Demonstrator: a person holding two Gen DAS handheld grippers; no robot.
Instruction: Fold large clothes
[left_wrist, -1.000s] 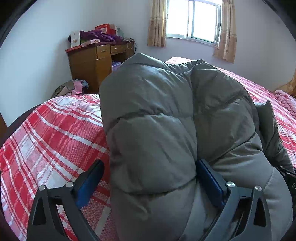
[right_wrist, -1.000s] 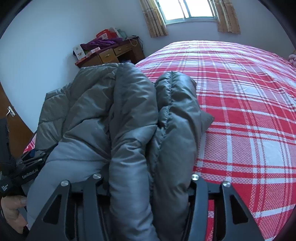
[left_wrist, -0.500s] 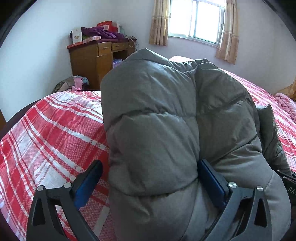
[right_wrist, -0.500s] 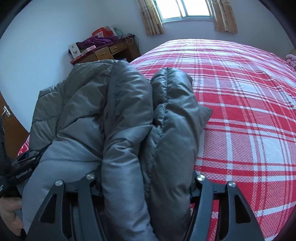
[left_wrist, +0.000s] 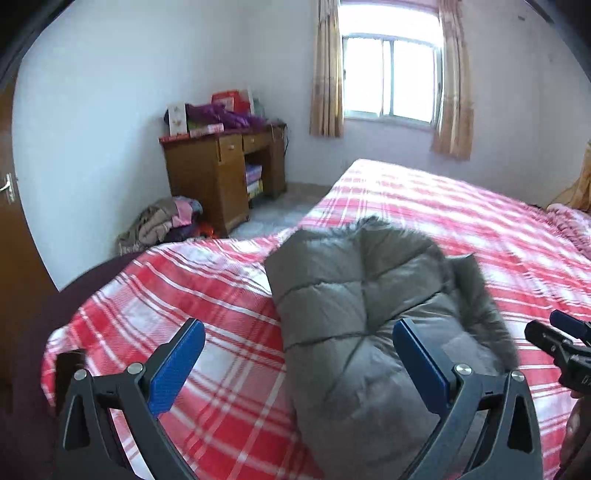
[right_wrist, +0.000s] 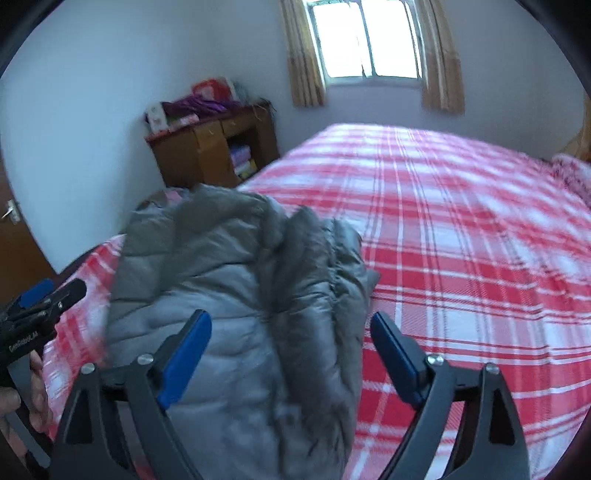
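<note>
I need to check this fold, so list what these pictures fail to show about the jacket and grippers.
- Jacket near end: cut off by the bottom edge in both views.
- Jacket's far side: motion blur in the right wrist view hides the fold lines.
- Right gripper: only one tip shows in the left wrist view.
- Whether the left gripper touches fabric: unclear.

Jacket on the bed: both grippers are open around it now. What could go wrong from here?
1. The puffy jacket lies bunched, fur trim on top; with the left gripper and right gripper open, the fold may spring apart.
2. It sits near the corner of the bed, so it could slide toward the floor.
3. Closing again might catch only the fur trim, not the padded layers.
</note>
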